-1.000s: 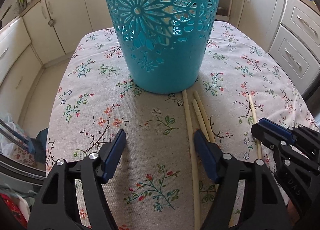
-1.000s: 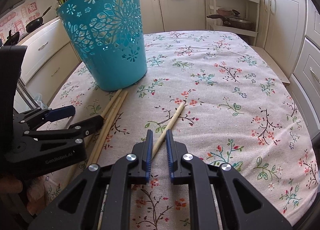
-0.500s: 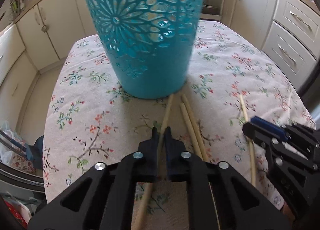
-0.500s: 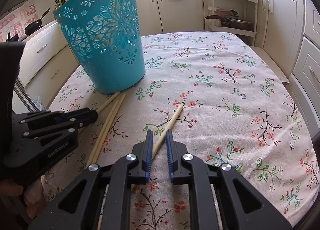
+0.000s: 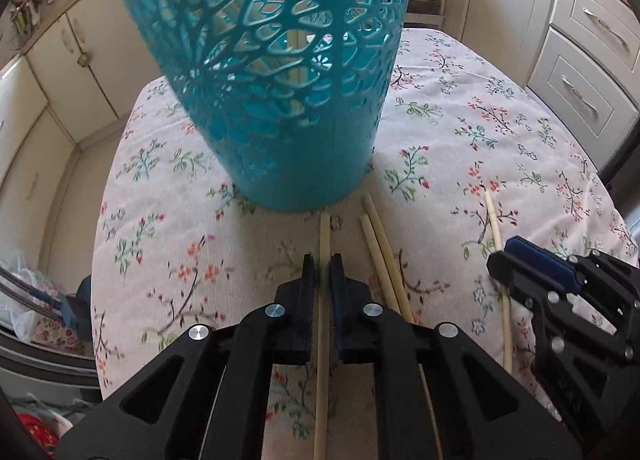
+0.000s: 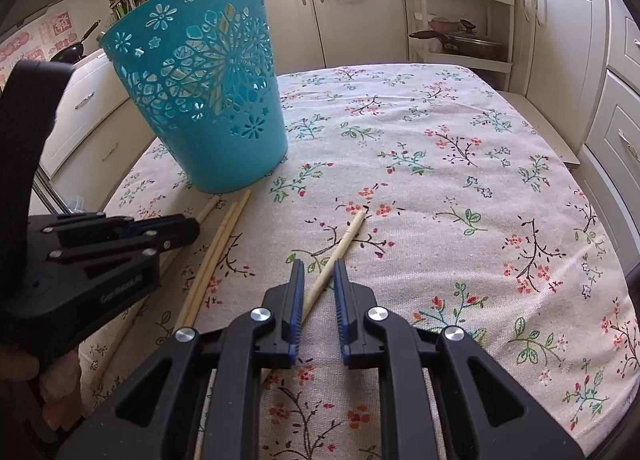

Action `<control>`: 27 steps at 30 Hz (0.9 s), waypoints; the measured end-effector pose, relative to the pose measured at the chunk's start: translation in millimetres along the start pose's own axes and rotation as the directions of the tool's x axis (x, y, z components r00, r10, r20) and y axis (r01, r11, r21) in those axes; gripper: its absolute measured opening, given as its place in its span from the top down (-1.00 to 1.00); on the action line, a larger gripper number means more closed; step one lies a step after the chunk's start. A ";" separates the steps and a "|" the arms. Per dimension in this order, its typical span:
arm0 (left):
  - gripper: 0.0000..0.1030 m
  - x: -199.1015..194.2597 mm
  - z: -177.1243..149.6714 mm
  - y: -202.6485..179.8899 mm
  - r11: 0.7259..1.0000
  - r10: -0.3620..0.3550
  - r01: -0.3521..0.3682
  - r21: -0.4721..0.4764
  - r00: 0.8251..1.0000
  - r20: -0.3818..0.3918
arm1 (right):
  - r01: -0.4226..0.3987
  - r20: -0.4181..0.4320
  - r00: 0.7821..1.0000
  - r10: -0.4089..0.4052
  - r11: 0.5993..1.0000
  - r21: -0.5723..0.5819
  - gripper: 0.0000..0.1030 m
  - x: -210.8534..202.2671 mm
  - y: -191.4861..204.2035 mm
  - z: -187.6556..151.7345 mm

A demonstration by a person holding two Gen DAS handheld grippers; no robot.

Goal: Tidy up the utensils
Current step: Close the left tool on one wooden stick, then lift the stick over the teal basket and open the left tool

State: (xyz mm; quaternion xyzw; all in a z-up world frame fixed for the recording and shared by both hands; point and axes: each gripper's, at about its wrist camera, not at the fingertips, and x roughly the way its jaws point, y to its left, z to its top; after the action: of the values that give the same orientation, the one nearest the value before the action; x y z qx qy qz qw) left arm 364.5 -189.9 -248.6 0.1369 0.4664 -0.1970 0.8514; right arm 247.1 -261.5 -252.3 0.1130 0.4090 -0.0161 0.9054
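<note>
The left tongs (image 5: pixel 324 274) clamp one pale wooden chopstick (image 5: pixel 323 232), its long axis toward twelve o'clock, tip just short of the turquoise perforated plastic basket (image 5: pixel 280 91). The right tongs (image 6: pixel 319 280), narrowly parted, straddle another chopstick (image 6: pixel 344 238), seemingly ungripped; only the right view shows the basket's rim.

Cream panelled kitchen cabinets (image 6: pixel 352 7) with metal handles line the far wall under a wooden counter. An open cream shelf unit (image 6: pixel 464 19) holds lidded pans. Cream drawers (image 5: pixel 592 59) stand along the right side. A floral-printed beige cloth covers the tabletop (image 6: pixel 460 179); daylight is bright.
</note>
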 end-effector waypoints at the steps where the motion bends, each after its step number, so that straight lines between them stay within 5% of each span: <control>1: 0.88 0.4 1.0 -0.6 1.000 -0.002 0.002 0.004 1.000 -0.001 | -0.003 0.001 1.000 0.003 1.000 0.001 0.66 0.0 0.0 0.0; 11: 0.91 -20.8 -5.2 -5.8 0.996 -0.044 0.044 0.074 0.999 -0.003 | -0.011 0.002 1.000 0.011 1.000 -0.003 0.59 0.8 1.4 0.7; 16: 0.90 -58.5 -6.2 10.2 0.990 -0.129 0.128 0.052 0.991 0.022 | -0.013 0.001 1.000 0.013 1.000 -0.003 0.55 0.7 1.9 0.4; 22: 0.91 -130.5 23.1 43.0 0.980 -0.194 0.200 -0.016 0.965 0.178 | -0.008 0.000 1.000 0.008 1.000 -0.024 0.48 0.1 6.3 -1.1; 27: 0.91 -179.9 59.3 63.3 0.972 -0.185 0.222 -0.071 0.921 0.344 | -0.001 -0.001 1.000 0.001 0.999 -0.041 0.44 -0.2 8.7 -1.8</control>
State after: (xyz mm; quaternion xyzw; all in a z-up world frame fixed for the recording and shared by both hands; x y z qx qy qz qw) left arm 350.1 -121.2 -61.6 0.0056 0.3365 -0.2792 0.8993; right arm 246.7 -252.7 -251.6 0.0948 0.4094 -0.0074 0.9074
